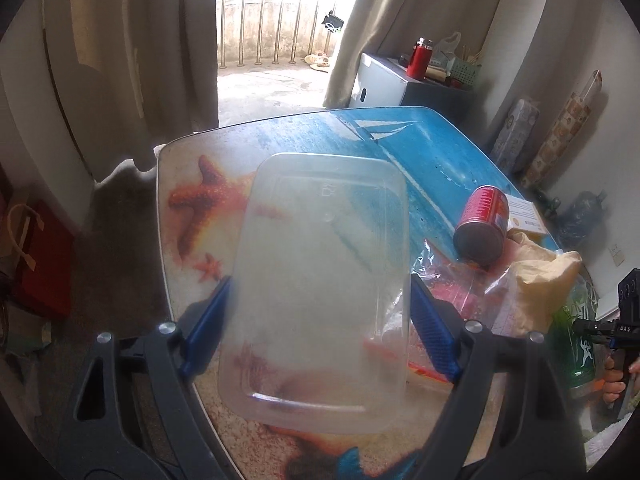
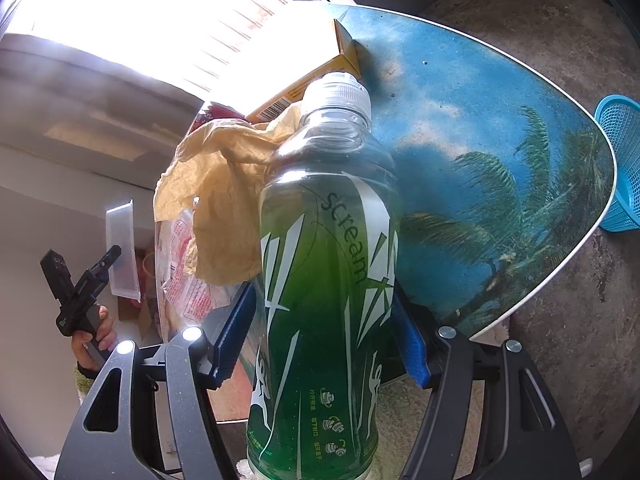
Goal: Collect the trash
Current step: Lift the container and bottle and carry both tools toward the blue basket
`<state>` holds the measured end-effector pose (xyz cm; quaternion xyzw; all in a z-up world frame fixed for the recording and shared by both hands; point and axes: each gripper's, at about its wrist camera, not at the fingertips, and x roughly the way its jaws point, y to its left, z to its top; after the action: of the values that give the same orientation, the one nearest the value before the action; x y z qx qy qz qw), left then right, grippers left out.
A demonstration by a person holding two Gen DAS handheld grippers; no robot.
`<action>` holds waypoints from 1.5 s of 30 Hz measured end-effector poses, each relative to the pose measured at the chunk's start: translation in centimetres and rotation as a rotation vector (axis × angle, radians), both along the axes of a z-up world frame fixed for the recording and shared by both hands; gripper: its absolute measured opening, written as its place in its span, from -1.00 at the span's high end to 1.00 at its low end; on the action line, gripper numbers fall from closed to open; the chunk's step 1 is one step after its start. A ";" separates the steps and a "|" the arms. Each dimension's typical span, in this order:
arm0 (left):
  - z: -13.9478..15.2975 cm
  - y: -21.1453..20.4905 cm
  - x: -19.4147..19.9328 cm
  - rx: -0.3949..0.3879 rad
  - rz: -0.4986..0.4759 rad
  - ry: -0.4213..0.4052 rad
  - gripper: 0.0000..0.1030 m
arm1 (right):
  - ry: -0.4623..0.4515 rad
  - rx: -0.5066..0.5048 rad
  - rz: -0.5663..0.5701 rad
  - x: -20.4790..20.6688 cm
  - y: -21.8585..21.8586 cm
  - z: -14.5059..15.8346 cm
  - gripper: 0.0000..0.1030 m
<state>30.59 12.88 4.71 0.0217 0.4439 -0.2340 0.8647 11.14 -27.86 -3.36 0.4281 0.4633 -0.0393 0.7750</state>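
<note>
Gripping a clear rectangular plastic food container (image 1: pixel 320 280) between its blue pads, the left claw (image 1: pixel 320 312) holds it lifted over the beach-print worktop (image 1: pixel 420 160), the tub's underside facing the camera. On the worktop to the right of it lie a red drink can (image 1: pixel 482 226) on its side, a crumpled tan paper wrapper (image 1: pixel 540 276), a clear plastic bag with red print (image 1: pixel 448 292) and a white-and-yellow cardboard box (image 1: pixel 526 214), all close together.

The right claw (image 2: pixel 326 320) is clamped around a green-labelled clear plastic bottle with a white cap (image 2: pixel 324 280), its pads pressed against the label on both sides. Behind the bottle, the right wrist view shows the tan wrapper (image 2: pixel 224 184) and the cardboard box (image 2: pixel 316 76). A blue mesh waste basket (image 2: pixel 622 164) stands on the floor just past the worktop's (image 2: pixel 500 128) far edge, well apart from both claws.
</note>
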 end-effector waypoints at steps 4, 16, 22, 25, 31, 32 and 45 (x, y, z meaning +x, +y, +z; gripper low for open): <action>0.4 1.2 -2.3 -0.076 0.055 0.007 -0.56 | 0.002 -0.009 -0.001 -0.4 0.1 0.2 -0.25; -1.8 3.0 -8.9 -0.194 0.199 0.033 -0.56 | 0.015 0.018 -0.032 -0.9 -0.5 -0.4 -0.19; -1.8 2.7 -10.4 -0.199 0.214 0.015 -0.56 | 0.007 0.019 -0.051 -1.6 -1.0 -0.1 -0.18; -1.4 2.4 -11.0 -0.206 0.212 0.004 -0.56 | -0.007 0.016 -0.062 -2.2 -1.3 0.3 -0.18; -0.2 1.9 -11.9 -0.209 0.199 -0.027 -0.56 | -0.027 0.019 -0.087 -3.6 -2.1 0.6 -0.17; 0.1 1.7 -12.0 -0.209 0.196 -0.033 -0.56 | -0.032 0.023 -0.090 -3.9 -2.2 0.7 -0.17; 4.3 -4.7 -15.3 -0.210 0.033 -0.129 -0.56 | -0.135 0.036 -0.158 -8.6 -5.2 2.2 -0.17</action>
<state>15.29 8.19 8.96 -0.0614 0.3607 -0.2630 0.8927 2.51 -33.02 -1.18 0.4791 0.3752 -0.0630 0.7910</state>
